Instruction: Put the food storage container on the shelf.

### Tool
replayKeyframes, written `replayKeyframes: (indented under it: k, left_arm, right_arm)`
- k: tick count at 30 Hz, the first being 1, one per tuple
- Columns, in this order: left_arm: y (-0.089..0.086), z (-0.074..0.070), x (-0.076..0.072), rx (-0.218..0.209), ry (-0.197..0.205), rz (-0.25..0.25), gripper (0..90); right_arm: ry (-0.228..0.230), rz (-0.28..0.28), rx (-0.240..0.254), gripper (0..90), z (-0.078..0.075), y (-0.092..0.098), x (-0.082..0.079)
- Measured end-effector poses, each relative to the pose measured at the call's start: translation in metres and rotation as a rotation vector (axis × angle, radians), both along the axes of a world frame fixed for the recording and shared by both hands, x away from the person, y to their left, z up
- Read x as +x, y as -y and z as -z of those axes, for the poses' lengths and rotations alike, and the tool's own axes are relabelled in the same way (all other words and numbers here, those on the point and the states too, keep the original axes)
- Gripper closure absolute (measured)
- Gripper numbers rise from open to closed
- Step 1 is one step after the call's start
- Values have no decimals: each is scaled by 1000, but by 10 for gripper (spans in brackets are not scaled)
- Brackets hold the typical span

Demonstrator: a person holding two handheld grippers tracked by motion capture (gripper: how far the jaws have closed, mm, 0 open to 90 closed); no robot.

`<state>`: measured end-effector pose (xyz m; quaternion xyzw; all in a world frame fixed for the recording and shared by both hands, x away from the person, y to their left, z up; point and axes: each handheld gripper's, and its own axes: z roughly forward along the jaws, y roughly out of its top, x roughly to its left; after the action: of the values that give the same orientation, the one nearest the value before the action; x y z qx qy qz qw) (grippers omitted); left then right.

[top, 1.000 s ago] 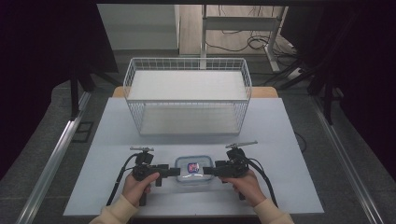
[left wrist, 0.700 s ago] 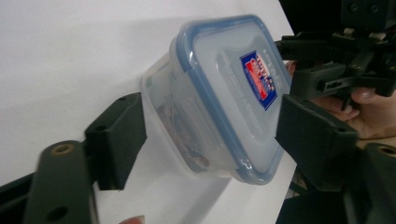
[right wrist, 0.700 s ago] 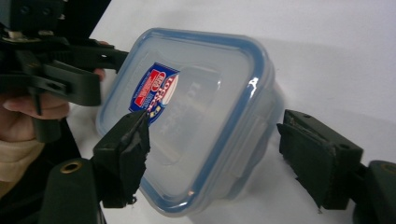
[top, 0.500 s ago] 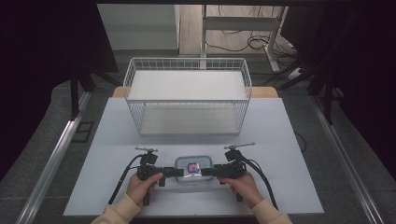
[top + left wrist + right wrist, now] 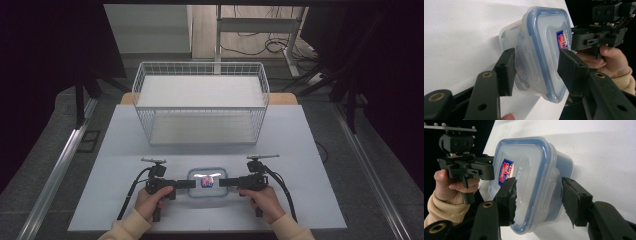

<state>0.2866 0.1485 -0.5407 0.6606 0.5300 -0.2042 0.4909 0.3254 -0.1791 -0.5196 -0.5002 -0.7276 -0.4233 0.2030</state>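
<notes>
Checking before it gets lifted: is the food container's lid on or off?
On: the blue-rimmed lid sits seated on the food container, side flap down.

Markings on the container lid.
The clear, blue-rimmed lid (image 5: pixel 524 177) of the food container (image 5: pixel 207 181) carries a small red-and-blue sticker (image 5: pixel 505 171); its print is too small and blurred to read in either gripper view. Beside the sticker, raised letters are moulded into the lid, seen sideways and not legible. No other text can be made out.
</notes>
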Motion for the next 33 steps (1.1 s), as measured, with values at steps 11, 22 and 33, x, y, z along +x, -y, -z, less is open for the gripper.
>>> replayKeyframes:
  k: [11, 22, 33]
  left_arm:
    - [2, -6, -6, 24, 20, -6, 520]
    - [1, -11, -9, 42, 40, -10, 528]
    - [0, -17, -11, 35, 65, -17, 530]
  right_arm:
    - [-8, 21, 23, 510, -2, 3, -6]
    - [8, 14, 25, 519, -5, 2, -9]
    - [58, 5, 22, 520, -14, 1, -10]
